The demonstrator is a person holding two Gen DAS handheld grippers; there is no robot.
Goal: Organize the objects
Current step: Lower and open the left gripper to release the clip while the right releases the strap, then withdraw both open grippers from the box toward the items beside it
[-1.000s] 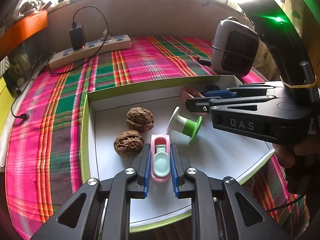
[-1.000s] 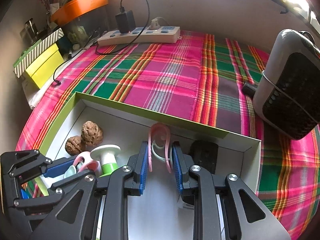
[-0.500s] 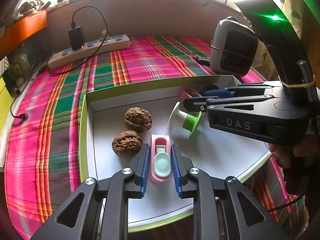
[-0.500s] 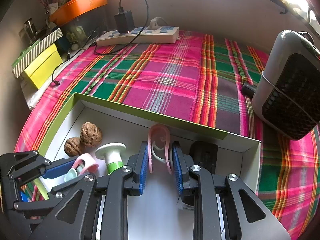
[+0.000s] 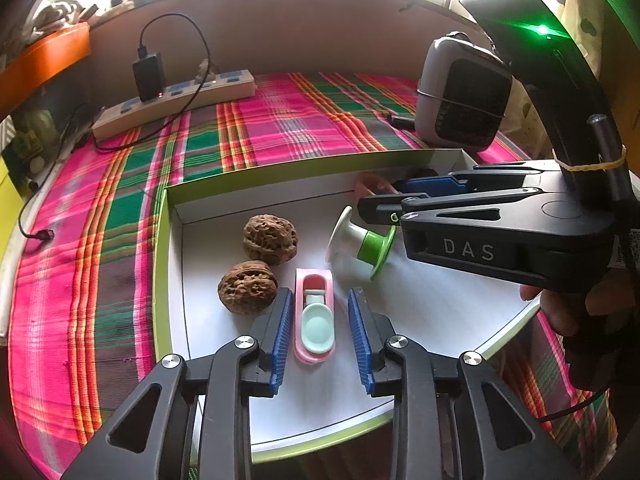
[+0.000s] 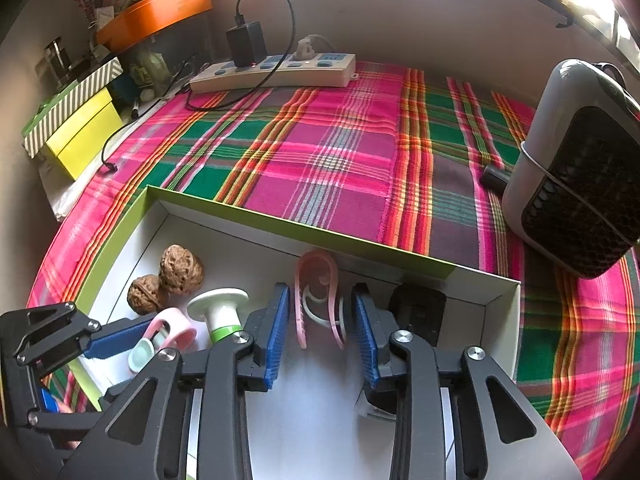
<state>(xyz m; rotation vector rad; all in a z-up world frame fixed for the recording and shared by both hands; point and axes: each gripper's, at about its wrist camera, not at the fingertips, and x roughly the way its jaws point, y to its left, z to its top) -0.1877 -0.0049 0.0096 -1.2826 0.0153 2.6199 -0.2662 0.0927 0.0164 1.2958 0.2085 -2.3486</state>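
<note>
A shallow white box with a green rim (image 5: 162, 240) (image 6: 280, 224) holds the objects. In the left wrist view my left gripper (image 5: 320, 336) is open, its blue pads on either side of a pink and mint clip (image 5: 315, 316) lying flat on the box floor, clear of both pads. Two walnuts (image 5: 270, 234) (image 5: 247, 286) lie just left of it. A white and green spool (image 5: 360, 240) lies on its side. In the right wrist view my right gripper (image 6: 322, 332) is open around a pink clip (image 6: 318, 280) that stands on edge. A black object (image 6: 418, 312) sits in the box corner.
The box rests on a pink and green plaid cloth (image 6: 340, 152). A power strip with a black charger (image 6: 276, 68) lies at the back. A small grey heater (image 6: 580, 168) stands at the right. Yellow and striped boxes (image 6: 76, 120) sit at the far left.
Both grippers have opened. The left one let go of the pink and mint clip, the right one let go of the standing pink clip. Both clips stay in the box.
</note>
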